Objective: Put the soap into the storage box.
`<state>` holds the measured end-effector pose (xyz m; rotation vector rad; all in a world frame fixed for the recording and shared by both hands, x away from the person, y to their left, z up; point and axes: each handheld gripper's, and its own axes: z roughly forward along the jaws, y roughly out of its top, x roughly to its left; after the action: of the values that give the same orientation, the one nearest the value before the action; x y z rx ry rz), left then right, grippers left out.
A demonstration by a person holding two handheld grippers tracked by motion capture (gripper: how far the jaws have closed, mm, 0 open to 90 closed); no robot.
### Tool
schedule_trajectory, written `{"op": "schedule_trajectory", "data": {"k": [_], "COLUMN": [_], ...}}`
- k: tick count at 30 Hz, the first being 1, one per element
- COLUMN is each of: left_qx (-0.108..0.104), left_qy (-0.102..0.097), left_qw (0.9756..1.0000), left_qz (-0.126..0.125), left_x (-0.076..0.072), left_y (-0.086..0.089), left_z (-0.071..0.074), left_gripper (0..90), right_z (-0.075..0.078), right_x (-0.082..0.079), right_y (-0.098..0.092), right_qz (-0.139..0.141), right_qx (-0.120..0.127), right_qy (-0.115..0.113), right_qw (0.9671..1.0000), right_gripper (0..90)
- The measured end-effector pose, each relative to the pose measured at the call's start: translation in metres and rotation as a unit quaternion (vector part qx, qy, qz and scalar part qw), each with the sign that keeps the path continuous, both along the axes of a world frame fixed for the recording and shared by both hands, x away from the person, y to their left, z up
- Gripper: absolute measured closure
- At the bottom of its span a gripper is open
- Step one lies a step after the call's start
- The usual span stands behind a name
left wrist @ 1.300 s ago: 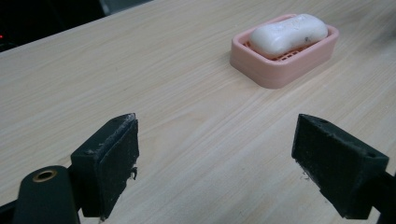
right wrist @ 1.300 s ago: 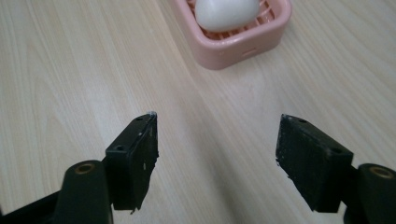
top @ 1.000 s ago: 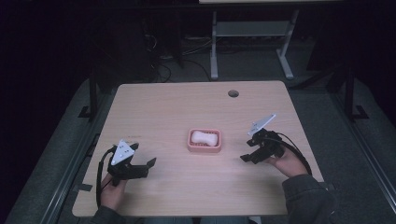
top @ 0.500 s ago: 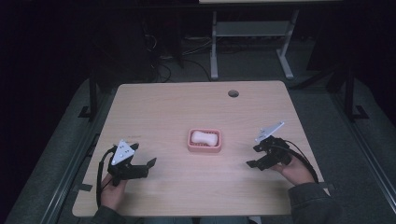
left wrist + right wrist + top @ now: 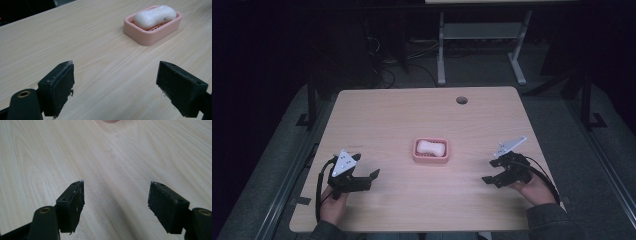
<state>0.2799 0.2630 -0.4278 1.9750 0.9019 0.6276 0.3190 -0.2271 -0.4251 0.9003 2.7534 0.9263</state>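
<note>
Both claws are gaping wide, gripping nothing: left claw near the worktop's near-left corner, right claw near its right edge, white soap bar lying in the pink soap dish between.

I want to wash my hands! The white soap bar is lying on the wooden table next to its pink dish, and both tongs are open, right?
Not quite: the white soap bar lies inside the pink plastic dish, as the left gripper view shows. Both tongs are open.
</note>
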Motion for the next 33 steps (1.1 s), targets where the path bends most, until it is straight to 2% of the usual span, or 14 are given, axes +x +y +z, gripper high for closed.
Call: {"op": "schedule_trajectory", "data": {"k": [6, 21, 33], "left_qx": [-0.002, 0.003, 0.006], "left_qy": [-0.001, 0.000, 0.002], "left_qw": [1.0000, 1.0000, 1.0000], "left_qz": [0.001, -0.001, -0.004], "left_x": [0.000, 0.001, 0.000], "left_y": [0.000, -0.001, -0.003], "left_z": [0.000, -0.001, -0.001], "left_gripper": [14.6, 14.6, 14.6], "right_z": [-0.006, -0.016, -0.022], "right_x": [-0.008, -0.035, -0.046], "right_y": [-0.005, -0.022, -0.030], "right_qz": [-0.005, -0.024, -0.035], "right_qx": [-0.003, 0.014, 0.020], "right_qy": [0.004, -0.002, -0.009], "right_qw": [1.0000, 0.9996, 0.9991], "right_gripper": [28.5, 28.1, 27.5]}}
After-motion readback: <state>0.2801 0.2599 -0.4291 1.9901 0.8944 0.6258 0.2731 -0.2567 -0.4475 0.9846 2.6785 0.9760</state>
